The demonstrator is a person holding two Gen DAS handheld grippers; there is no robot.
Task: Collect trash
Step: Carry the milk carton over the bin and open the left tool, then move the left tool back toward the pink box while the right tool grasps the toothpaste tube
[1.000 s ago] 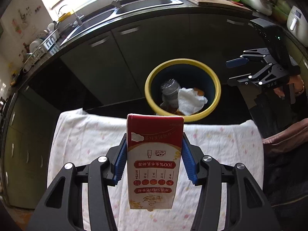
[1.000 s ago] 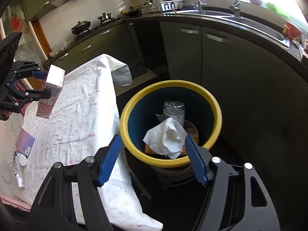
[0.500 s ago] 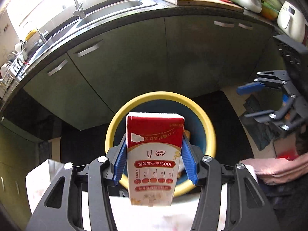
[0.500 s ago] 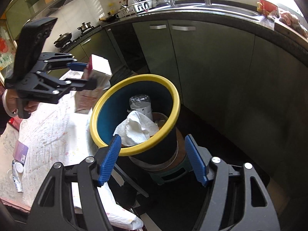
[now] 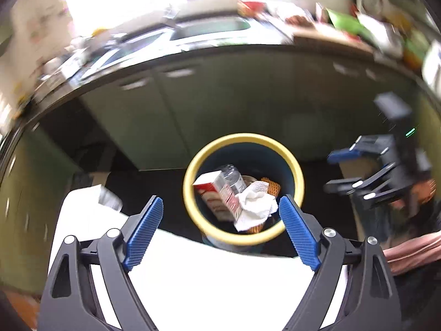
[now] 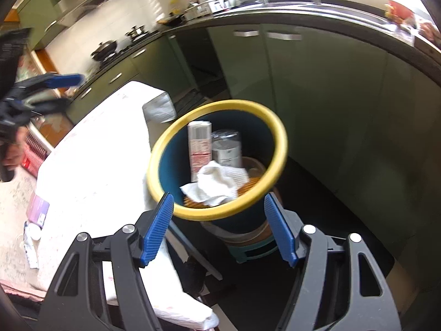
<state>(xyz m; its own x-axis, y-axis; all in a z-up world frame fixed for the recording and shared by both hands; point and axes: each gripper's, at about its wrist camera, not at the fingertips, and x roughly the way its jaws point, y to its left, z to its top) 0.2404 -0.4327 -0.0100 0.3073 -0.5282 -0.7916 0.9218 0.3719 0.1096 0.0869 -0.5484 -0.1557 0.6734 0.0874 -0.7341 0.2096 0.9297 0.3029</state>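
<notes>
We are at the tail of a drop: the red-and-white milk carton (image 5: 217,195) now lies inside the yellow-rimmed, dark blue round trash bin (image 5: 299,184), leaning against a clear plastic bottle (image 5: 234,178) and beside a crumpled white paper towel (image 5: 255,207). Our left claw (image 5: 220,231) has just been opening and its blue pads stand spread wide with nothing between them; it hangs over the near edge of the surface, above the bin. Our right claw (image 6: 217,227) is also spread and empty, poised close over the bin's near rim. We judge this carton to be done, so the step in hand is release and retreat. What remains, as far as we can see, lies on the white flowered cloth covering the surface (image 6: 91,160): a small purple packet (image 6: 38,209) and a thin white tube with a round cap (image 6: 30,242) near its far left edge in the right wrist view. Whether those count as trash we can only guess. The next move would call for swinging one claw back over the cloth, lowering it on a small flat item, and closing gently, since thin packets slip easily from pads and the cloth may bunch under them.
</notes>
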